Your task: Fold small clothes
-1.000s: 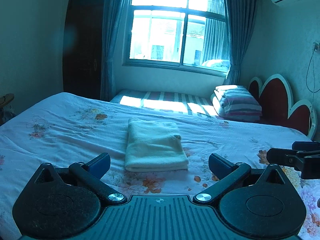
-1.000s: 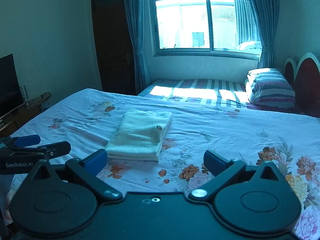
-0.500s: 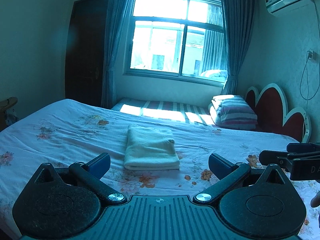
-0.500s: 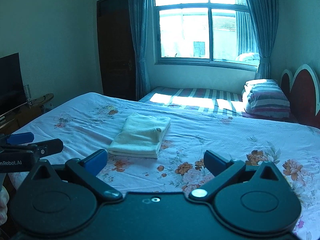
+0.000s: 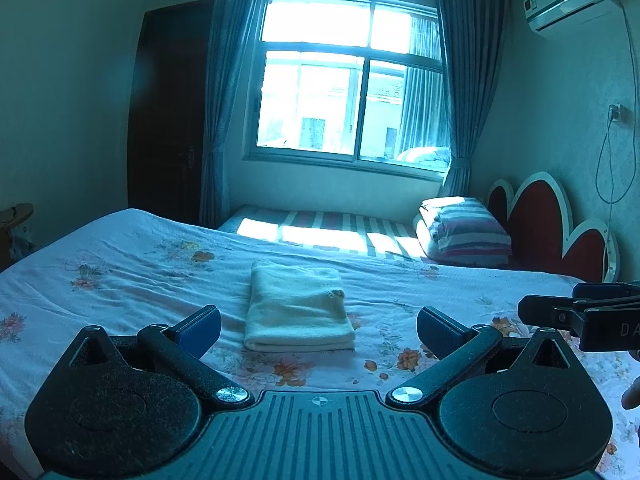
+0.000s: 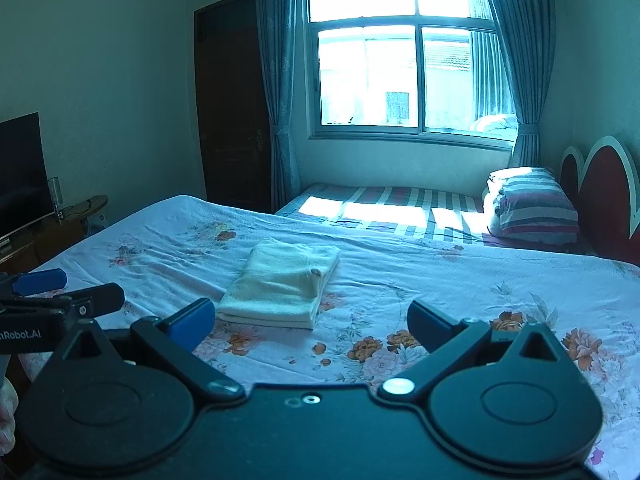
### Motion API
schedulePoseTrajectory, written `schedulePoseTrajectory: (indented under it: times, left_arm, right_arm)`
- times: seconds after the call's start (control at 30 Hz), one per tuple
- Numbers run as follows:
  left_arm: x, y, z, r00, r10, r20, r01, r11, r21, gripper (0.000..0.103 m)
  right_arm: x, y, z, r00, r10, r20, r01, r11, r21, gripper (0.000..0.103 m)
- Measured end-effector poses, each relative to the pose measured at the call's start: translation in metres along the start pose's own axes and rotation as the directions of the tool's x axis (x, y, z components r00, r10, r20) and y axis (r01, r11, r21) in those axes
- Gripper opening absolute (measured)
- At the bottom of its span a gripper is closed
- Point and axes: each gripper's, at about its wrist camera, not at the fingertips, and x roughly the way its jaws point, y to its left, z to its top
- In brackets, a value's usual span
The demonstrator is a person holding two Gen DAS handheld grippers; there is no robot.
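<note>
Beyond both open grippers' fingers (image 5: 200, 326): folded cloth (image 5: 298, 312) on bed (image 5: 120, 264).

One folded cream garment (image 5: 298, 312) lies on the floral bed (image 5: 120, 264). Two grippers hover, the left gripper (image 5: 319, 326) and the right gripper (image 6: 311, 322). One striped pillow (image 5: 466, 228), one window (image 5: 352, 76), one air conditioner (image 5: 568, 0), one television (image 6: 20, 172).
</note>
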Motion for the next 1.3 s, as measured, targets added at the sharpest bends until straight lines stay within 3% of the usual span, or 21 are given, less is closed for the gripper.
schedulePoseTrajectory:
  times: [1.3]
  left_arm:
    - [-0.001,-0.007,0.001,1.000,-0.006,0.002,0.006,1.000,0.015,0.103]
  right_arm:
    - [-0.010,-0.006,0.000,1.000,-0.014,0.005,0.014,1.000,0.004,0.103]
